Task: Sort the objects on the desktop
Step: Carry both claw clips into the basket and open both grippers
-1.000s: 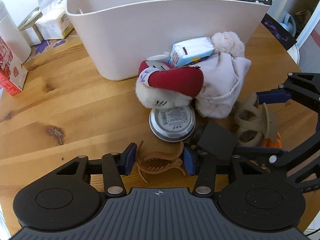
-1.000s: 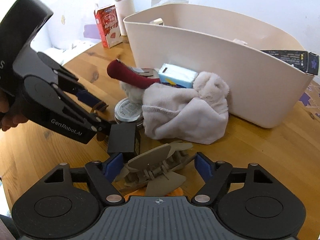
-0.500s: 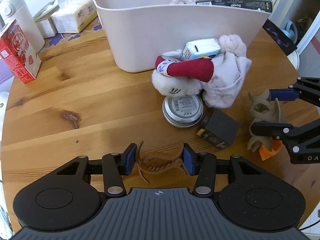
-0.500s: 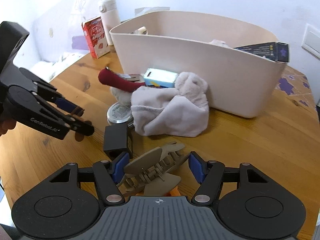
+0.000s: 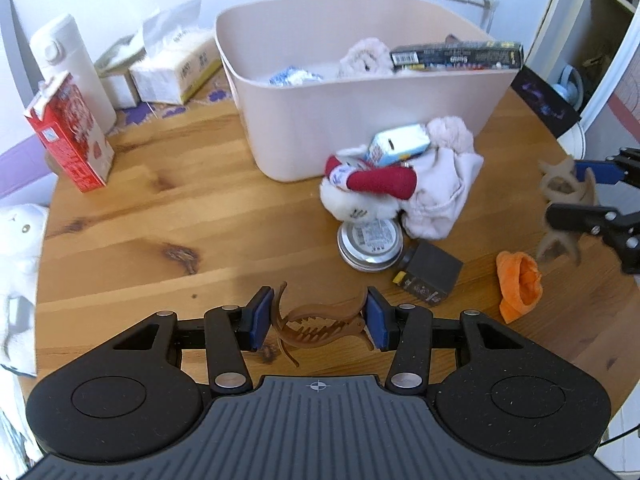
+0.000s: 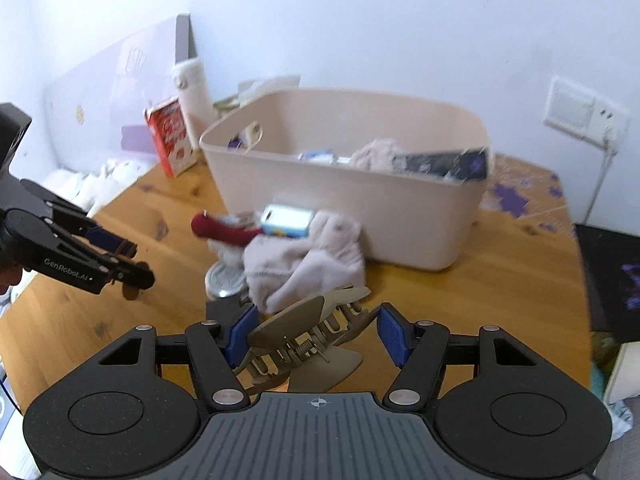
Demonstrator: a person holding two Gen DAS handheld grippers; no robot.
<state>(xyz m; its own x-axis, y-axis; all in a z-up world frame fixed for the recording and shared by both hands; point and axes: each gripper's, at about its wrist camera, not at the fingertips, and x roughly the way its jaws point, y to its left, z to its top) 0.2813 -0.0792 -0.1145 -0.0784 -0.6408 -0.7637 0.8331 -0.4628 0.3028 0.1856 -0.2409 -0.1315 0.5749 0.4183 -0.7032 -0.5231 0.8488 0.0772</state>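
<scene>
Holding a brown claw hair clip [image 5: 320,322] end to end between the left hand-held gripper [image 5: 318,320] pads, lifted clear of the tabletop [image 5: 160,216]. Gripped likewise in the right hand-held gripper [image 6: 312,336]: a taupe claw hair clip [image 6: 308,332], tilted, spring showing. Both raised in front of the beige storage bin [image 5: 360,120], probably for dropping in. Left beside it: round tin [image 5: 370,240], orange cloth [image 5: 518,284], pile of pink fabric [image 5: 440,184].
</scene>
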